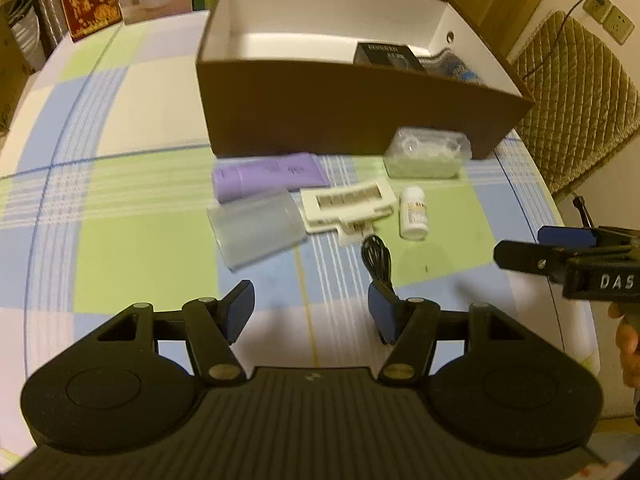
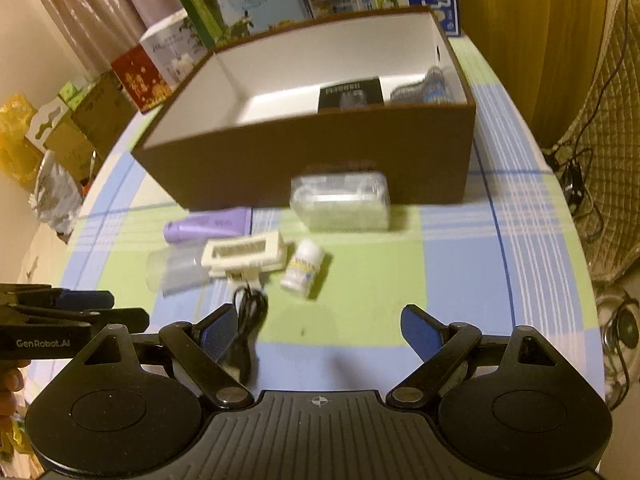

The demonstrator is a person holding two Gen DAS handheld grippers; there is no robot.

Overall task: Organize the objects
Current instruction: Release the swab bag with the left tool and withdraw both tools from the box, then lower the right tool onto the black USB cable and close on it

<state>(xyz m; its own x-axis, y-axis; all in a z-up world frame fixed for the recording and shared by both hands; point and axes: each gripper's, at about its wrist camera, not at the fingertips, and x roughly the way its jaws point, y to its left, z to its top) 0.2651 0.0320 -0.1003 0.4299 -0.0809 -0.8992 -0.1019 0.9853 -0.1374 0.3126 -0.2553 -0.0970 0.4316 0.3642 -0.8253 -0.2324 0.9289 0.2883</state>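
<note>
Your left tongs [image 1: 311, 312] stand spread wide above the tabletop [image 1: 120, 248], nothing between the blue pads. Your right tongs [image 2: 320, 334] are likewise spread and empty; in the left wrist view they enter side-on at the right edge, so their gap cannot be judged there.

Nearest item: a coiled black cable [image 1: 378, 262], glossy, lying just ahead of the left tongs' right finger. In the right wrist view the same cable [image 2: 250, 316] sits against the right tongs' left finger; contact cannot be confirmed.

Next row, left to right:
- a frosted translucent cup [image 1: 256, 230], cylindrical, on its side
- a cream plastic frame [image 1: 348, 204] with a slotted rectangular window, touching or overlapping the cup; the overlap is blurred
- a small white bottle [image 1: 413, 218] with a yellowish label, lying down; print unreadable

Behind them, a purple tube [image 1: 268, 176], soft-looking, lies flat just beside the cup. To the right, a clear plastic case [image 1: 427, 154] with pale contents rests against the box front; contents indistinct.

Farthest: an open brown cardboard box [image 1: 320, 120] with white inner walls. Inside, at its right end, a black carton [image 2: 351, 95] with white lettering and a grey-blue knitted item [image 2: 426, 87], both partly cut off by the front wall. The rest of the floor that shows is bare.

The cloth is checked in green, blue and white.
</note>
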